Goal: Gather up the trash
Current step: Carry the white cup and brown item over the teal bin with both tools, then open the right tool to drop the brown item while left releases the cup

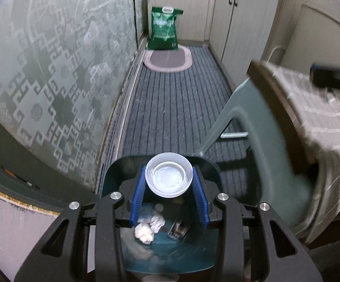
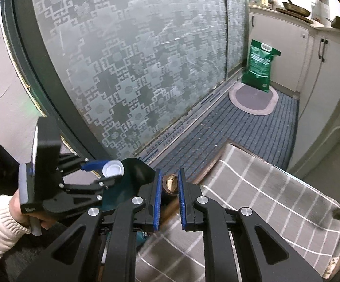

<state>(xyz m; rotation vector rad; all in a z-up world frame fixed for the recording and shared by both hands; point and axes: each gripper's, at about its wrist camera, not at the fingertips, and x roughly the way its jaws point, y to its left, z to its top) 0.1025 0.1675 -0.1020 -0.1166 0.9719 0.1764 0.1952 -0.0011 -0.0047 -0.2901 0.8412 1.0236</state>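
1. left hand-held gripper [image 1: 168,193]: blue pads clamped on a clear plastic cup [image 1: 169,178], held above the open dark green trash bin [image 1: 170,246].
2. right hand-held gripper [image 2: 170,202]: jaws nearly closed on a small brown nut-like object [image 2: 170,184], over the desk edge.
3. bin interior: crumpled white tissues [image 1: 146,229] and a dark wrapper [image 1: 178,229].
4. surroundings: grey checked cloth [image 2: 252,206] on the desk; striped floor mat [image 1: 174,108]; green bag [image 1: 164,28] by the cabinets.
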